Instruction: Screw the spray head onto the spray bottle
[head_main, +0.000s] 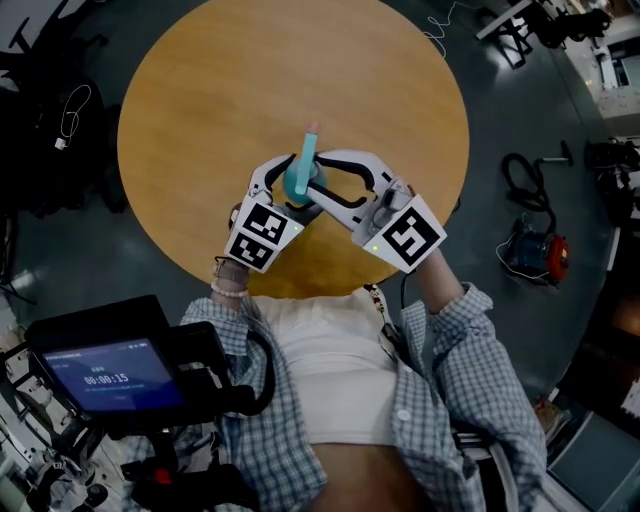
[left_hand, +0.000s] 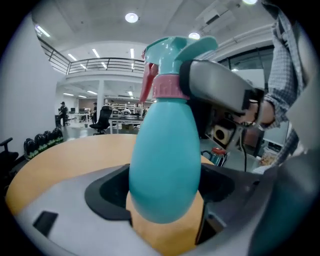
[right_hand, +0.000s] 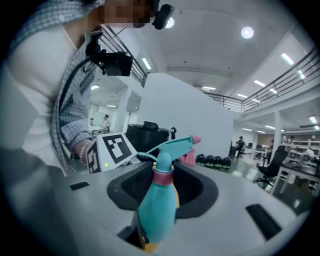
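1 spray bottle (left_hand: 165, 165), 1 spray head (left_hand: 175, 55), 1 left claw (left_hand: 166, 192), 1 right claw (right_hand: 161, 187).

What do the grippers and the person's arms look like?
The left gripper and right gripper are whitish curved shells with black inner pads. Each carries a cube with black-and-white square markers, the left cube and the right cube. The sleeves are blue-and-white checked. A beaded bracelet circles the left wrist.

Blue-white checked shirt (head_main: 470, 352) over white tee (head_main: 330, 375)
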